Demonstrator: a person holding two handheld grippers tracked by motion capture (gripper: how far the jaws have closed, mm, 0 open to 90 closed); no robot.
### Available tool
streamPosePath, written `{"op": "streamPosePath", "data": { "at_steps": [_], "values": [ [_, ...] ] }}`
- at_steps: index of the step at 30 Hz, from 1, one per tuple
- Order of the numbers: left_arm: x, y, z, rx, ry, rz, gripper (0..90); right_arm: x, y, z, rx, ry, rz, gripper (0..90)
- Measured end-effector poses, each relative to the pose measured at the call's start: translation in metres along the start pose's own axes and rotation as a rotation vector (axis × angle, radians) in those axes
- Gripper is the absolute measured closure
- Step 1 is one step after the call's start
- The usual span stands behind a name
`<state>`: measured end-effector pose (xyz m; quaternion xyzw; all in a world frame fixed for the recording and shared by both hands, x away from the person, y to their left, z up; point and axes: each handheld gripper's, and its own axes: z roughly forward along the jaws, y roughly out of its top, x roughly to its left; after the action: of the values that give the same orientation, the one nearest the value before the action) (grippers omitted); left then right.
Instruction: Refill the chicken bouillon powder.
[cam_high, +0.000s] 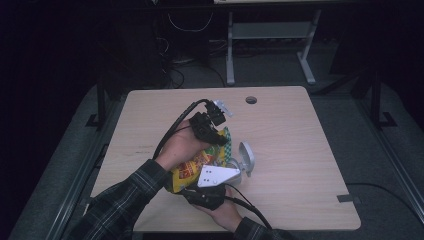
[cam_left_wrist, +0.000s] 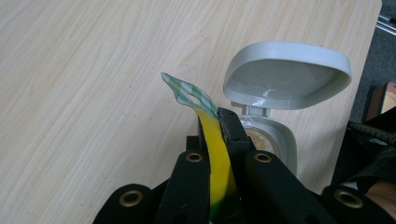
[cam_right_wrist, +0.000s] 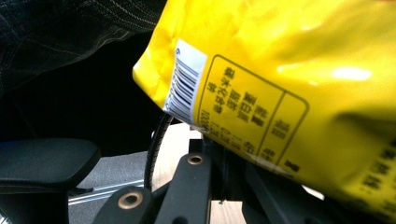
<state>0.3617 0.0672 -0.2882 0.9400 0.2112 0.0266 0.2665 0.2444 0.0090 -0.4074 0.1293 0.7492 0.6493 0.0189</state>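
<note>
Pinching the top seam of a yellow snack bag (cam_high: 192, 169), the left gripper (cam_high: 216, 131) has its two black jaws closed flat on the foil; in the left gripper view the yellow strip (cam_left_wrist: 215, 154) runs up between them and ends in a green-and-white checked corner (cam_left_wrist: 187, 92) that curls away to the left just past the jaw tips. The right gripper (cam_high: 210, 192), with its grey three-cornered plate (cam_high: 218, 175) on top, sits at the other end of the bag, on the person's side. In the right gripper view its jaws are also drawn together, and the bag's lower edge (cam_right_wrist: 261, 158) disappears between them, so it too has hold of the bag. The panel (cam_right_wrist: 243, 107) with a barcode and a black-lined box of print hangs directly above those jaws. Between the two tools the bag is held up off the wooden table (cam_high: 300, 150), tilted, with the left gripper at its far, higher end and the right gripper at its near, lower end.

Just beyond the left gripper's tips, and slightly to their right, stands a small white container (cam_left_wrist: 275, 140) with its hinged lid (cam_left_wrist: 285, 74) flipped open and upright; something tan shows inside. In the high view that container (cam_high: 244, 159) lies just right of the bag. A plaid sleeve (cam_high: 125, 200) covers the left forearm.
</note>
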Motion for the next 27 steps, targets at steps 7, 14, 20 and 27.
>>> {"op": "streamPosePath", "data": {
  "at_steps": [7, 14, 20, 27],
  "values": [
    [-0.0003, 0.0001, 0.0001, -0.002, 0.000, 0.004, 90.0, 0.0004, -0.0001, -0.0001, -0.002, -0.001, 0.003, 89.9],
    [-0.0002, 0.0002, 0.0001, -0.001, 0.000, 0.003, 90.0, 0.0002, 0.0002, -0.0001, -0.003, 0.001, 0.007, 90.0],
    [-0.0014, 0.0011, 0.0007, 0.002, 0.000, -0.004, 90.0, 0.0004, 0.0008, -0.0005, -0.007, 0.005, 0.013, 90.0],
    [-0.0017, 0.0016, 0.0011, 0.004, 0.003, -0.003, 90.0, 0.0007, 0.0010, -0.0007, -0.011, 0.007, 0.018, 90.0]
  ]
}}
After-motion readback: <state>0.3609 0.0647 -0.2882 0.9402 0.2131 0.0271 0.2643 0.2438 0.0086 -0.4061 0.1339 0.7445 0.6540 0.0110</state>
